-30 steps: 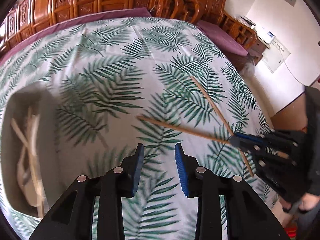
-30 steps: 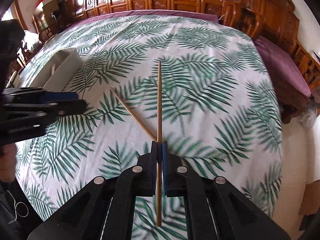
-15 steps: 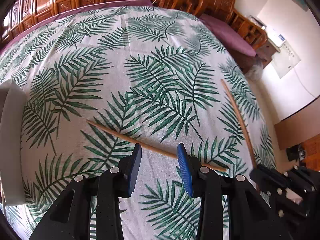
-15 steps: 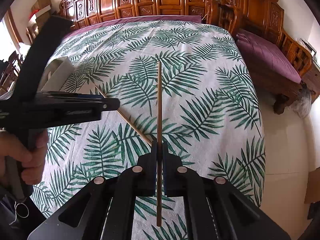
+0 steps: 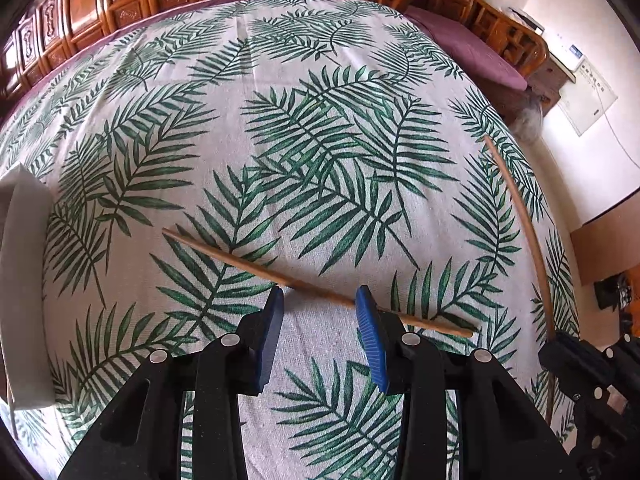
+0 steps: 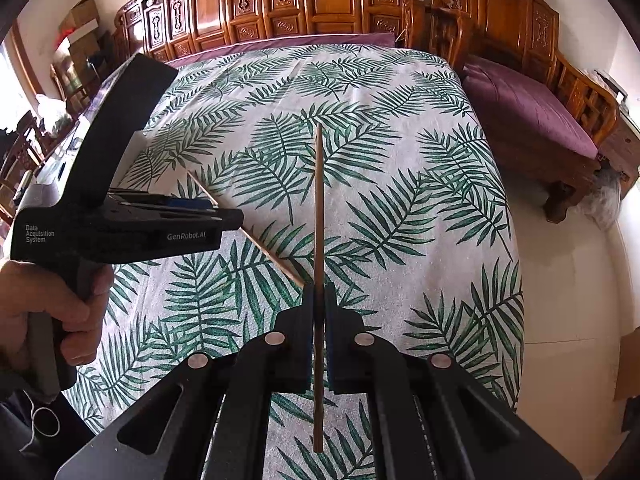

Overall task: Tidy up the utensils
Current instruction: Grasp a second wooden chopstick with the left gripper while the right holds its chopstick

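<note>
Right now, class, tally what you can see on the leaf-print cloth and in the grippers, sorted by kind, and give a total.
Chopsticks: 2, one lying on the cloth, one held in the right gripper
White containers: 1, at the cloth's left edge
Grippers: 2, the left gripper and the right gripper
Total: 5

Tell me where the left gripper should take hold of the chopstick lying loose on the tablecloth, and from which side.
Probably mid-shaft, from above. The chopstick lies flat on the tablecloth, thin and straight, running across the left gripper, whose open fingers already straddle it. Lower straight down and close across its width.
</note>
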Demonstrator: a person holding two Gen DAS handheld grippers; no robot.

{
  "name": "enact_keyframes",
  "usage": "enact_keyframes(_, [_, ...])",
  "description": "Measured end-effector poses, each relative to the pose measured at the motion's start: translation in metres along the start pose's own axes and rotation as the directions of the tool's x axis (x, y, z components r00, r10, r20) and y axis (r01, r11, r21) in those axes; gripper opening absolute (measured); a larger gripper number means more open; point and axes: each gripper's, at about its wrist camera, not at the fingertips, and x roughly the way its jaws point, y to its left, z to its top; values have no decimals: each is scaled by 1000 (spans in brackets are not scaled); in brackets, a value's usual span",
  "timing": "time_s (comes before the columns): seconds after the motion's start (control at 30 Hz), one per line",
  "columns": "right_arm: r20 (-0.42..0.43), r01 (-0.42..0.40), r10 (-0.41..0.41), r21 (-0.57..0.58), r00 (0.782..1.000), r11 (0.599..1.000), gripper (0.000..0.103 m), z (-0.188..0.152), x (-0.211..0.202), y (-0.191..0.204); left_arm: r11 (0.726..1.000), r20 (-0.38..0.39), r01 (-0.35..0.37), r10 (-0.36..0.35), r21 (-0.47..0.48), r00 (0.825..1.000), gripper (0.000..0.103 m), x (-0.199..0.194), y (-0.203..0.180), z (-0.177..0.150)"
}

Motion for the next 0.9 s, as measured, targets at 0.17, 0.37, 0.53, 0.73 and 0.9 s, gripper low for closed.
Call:
enact_keyframes(0.17, [8, 0, 0, -6, 1000, 1000, 6, 0, -7, 5, 1000, -5, -2, 2, 0, 1000, 33, -1, 1, -2])
enact_keyframes(0.37, [18, 2, -2, -5, 1000, 1000, 6, 2, -12, 8, 1000, -20, -25, 25, -15, 999, 3, -6, 20, -16])
enact_keyframes(0.53, [29, -4, 5, -8, 1000, 1000, 6, 1, -16, 12, 998, -24, 30, -31, -50, 999, 3, -11, 31, -14])
enact_keyframes(0.73, [28, -1, 1, 8, 1000, 1000, 6, -5, -20, 4, 975, 82, 23, -42, 223, 996, 36, -28, 8, -10])
enact_keyframes(0.9, [22, 13, -14, 28, 1000, 1000, 6, -8, -22, -9, 912, 46, 86, -113, 400, 992, 44, -19, 0, 12])
